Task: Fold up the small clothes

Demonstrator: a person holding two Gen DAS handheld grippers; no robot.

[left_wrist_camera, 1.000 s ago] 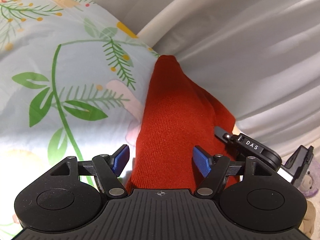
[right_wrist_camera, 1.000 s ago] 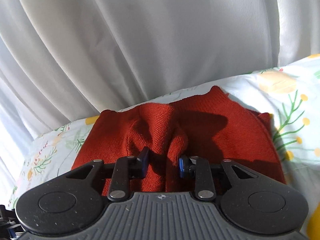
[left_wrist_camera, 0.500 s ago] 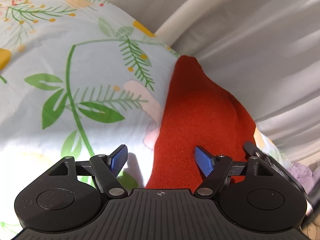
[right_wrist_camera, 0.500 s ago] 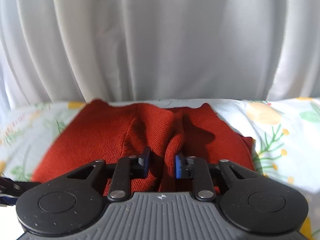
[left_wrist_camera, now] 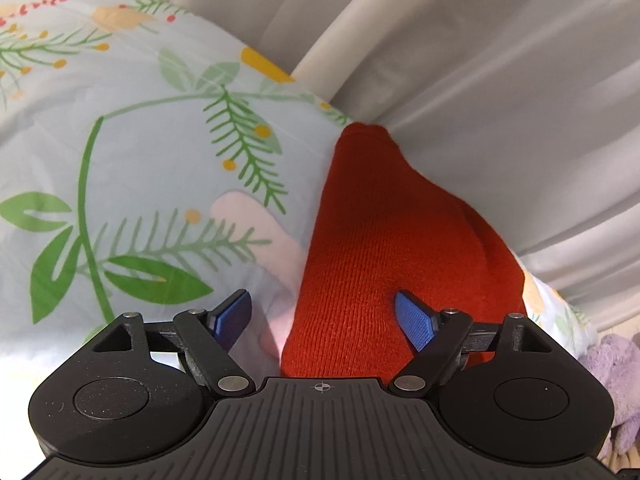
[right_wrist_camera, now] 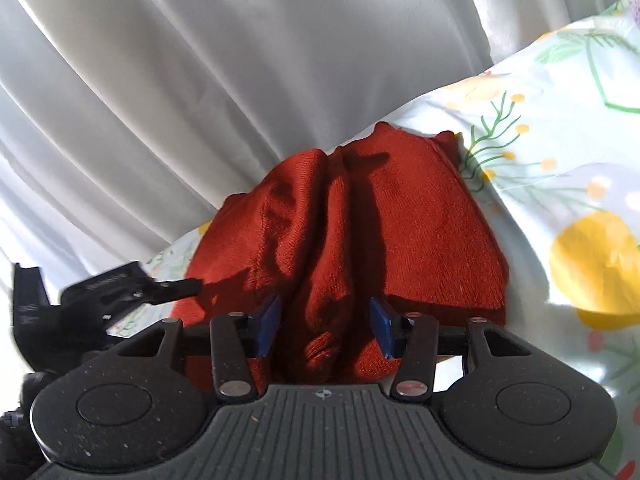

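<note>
A red knit garment [left_wrist_camera: 392,240] lies on a floral bedsheet [left_wrist_camera: 140,168] by the white curtain. My left gripper [left_wrist_camera: 324,316] is open, its blue pads wide apart over the garment's near left edge. In the right wrist view the garment [right_wrist_camera: 420,232] is bunched into a ridge down its middle. My right gripper [right_wrist_camera: 324,324] is open, with its pads on either side of that ridge and not pinching it. The left gripper also shows in the right wrist view [right_wrist_camera: 120,284], at the garment's left side.
White curtain folds [right_wrist_camera: 240,80] hang right behind the garment. A purple plush object [left_wrist_camera: 616,376] sits at the far right edge of the left wrist view. The floral sheet [right_wrist_camera: 560,200] stretches out to the right of the garment.
My right gripper has opened: its pads, shut on the ridge of cloth before, now stand apart. The right view has swung so the garment sits more to the left. My left gripper stays open.
</note>
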